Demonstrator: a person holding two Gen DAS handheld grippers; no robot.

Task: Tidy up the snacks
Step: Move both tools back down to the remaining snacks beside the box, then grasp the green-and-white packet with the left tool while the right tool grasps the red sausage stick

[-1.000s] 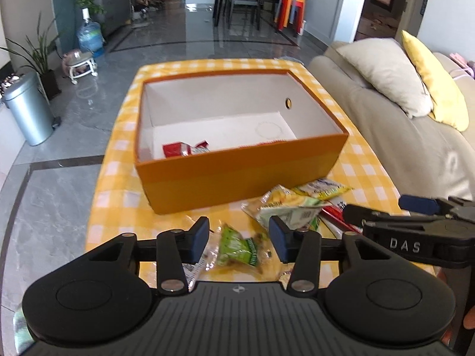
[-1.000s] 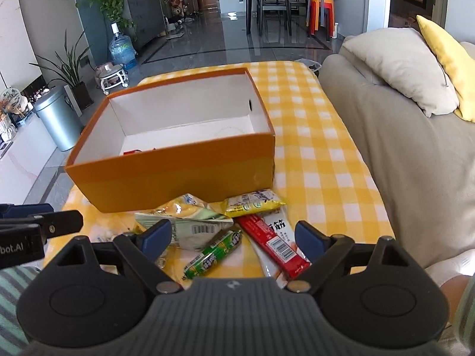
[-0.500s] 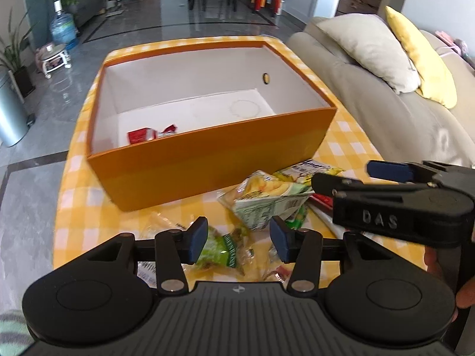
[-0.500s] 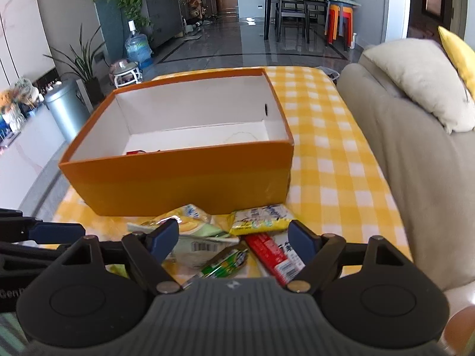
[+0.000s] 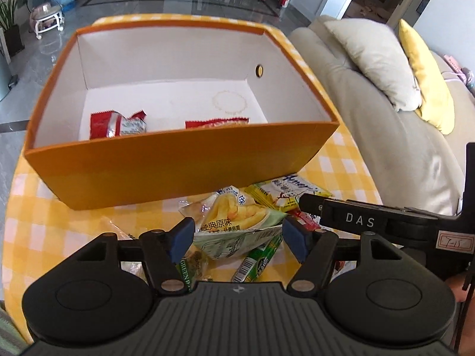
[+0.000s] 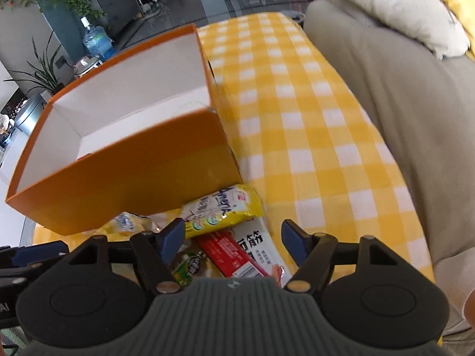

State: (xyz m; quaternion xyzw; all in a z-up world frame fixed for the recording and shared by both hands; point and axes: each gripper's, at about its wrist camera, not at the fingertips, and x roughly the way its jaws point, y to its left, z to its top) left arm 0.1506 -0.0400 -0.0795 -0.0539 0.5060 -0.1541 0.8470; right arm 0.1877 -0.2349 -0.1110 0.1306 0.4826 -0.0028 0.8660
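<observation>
An orange box point(image 5: 178, 166) stands on the yellow checked table; it also shows in the right wrist view point(image 6: 133, 172). Two red snack packets point(image 5: 118, 123) lie inside it. Loose snacks lie in front of it. My left gripper point(image 5: 239, 238) is open, its pads either side of a green-and-yellow chip bag point(image 5: 234, 225). My right gripper point(image 6: 233, 241) is open above a red-and-white packet point(image 6: 249, 252), next to a yellow packet point(image 6: 222, 210). A green stick packet point(image 5: 258, 259) lies under the chip bag.
A beige sofa point(image 5: 400, 118) with a cream cushion and a yellow cushion runs along the table's right side. The right gripper's body point(image 5: 371, 222) crosses the left wrist view at the right. A bin, plants and a water bottle stand on the floor at the left.
Both grippers have come forward and lower toward the snack pile. The left jaws have opened wider and now frame the chip bag. The right view has swung to the right.
</observation>
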